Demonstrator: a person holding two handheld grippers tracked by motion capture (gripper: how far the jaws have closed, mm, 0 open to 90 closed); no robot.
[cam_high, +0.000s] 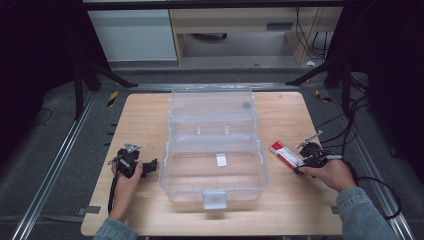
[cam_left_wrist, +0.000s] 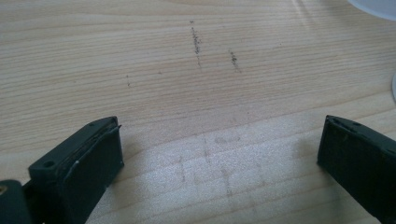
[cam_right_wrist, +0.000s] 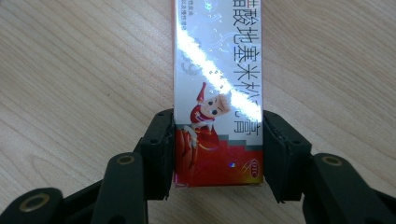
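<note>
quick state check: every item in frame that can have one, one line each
Clear plastic box: lid open, tilted back, a small white piece inside.
Red and white carton: lying flat on the table right of the box, gripped at its red end.
Right gripper: shut on the carton, fingers against both long sides.
Left gripper: open, holding nothing, low over bare wood left of the box.
</note>
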